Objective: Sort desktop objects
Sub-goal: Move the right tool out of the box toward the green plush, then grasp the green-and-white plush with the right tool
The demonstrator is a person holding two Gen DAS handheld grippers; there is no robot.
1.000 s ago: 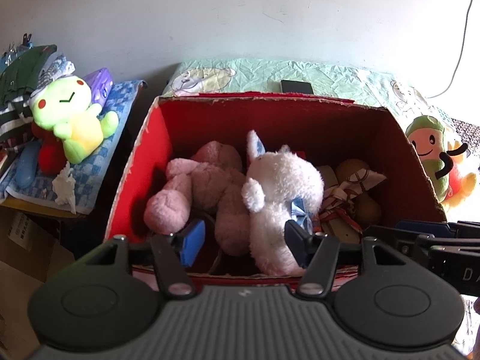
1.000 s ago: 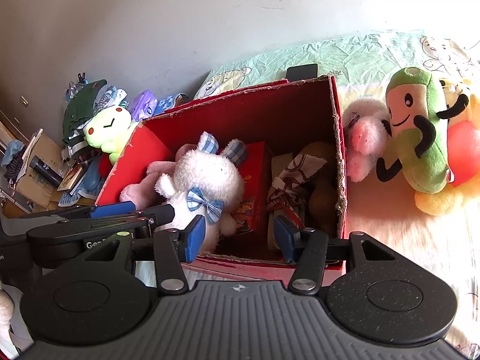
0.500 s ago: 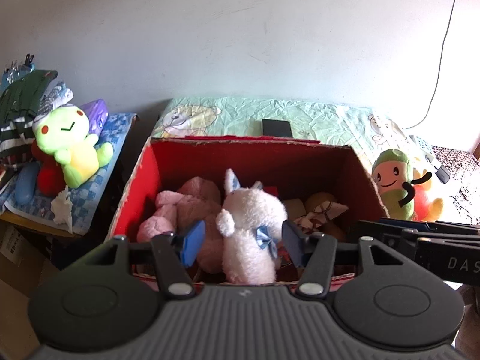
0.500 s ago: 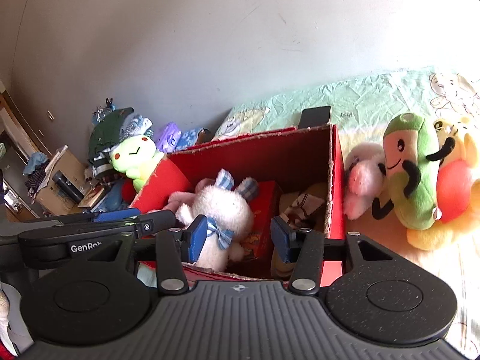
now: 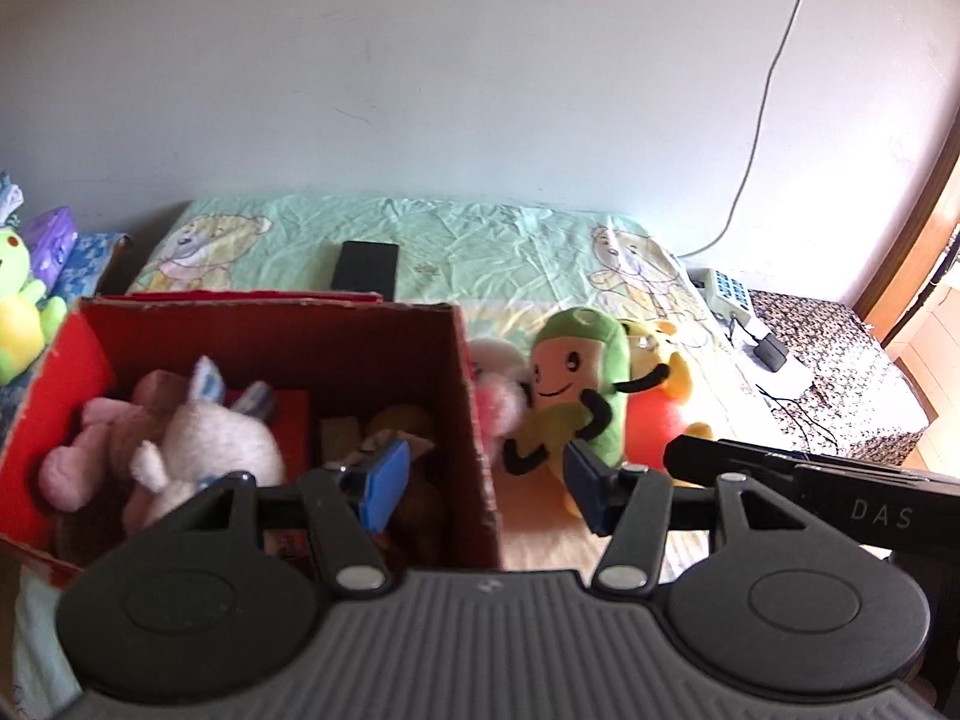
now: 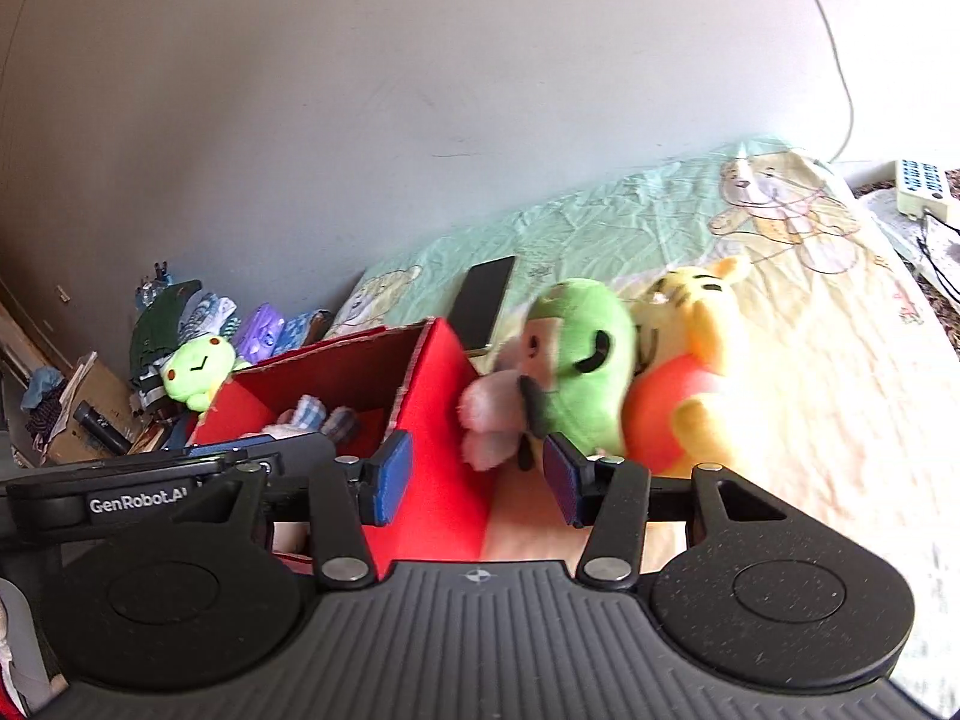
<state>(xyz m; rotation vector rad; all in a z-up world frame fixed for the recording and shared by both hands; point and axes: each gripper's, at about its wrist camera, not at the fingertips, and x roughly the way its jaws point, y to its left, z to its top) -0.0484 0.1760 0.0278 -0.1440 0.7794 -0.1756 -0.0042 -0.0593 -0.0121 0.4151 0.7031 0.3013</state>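
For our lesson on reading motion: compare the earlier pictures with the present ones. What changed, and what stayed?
Both grippers, left and right, swung rightward from over the red box toward the green plush beside it. Nothing was gripped or released. Both stayed open and empty; the toys kept their places.

the box [image 5: 462,360] was rough red cardboard with frayed edges; the toys [image 5: 576,384] ahead of the right claw [image 6: 477,477] were fuzzy plush; the bedsheet [image 6: 660,222] was wrinkled cloth.
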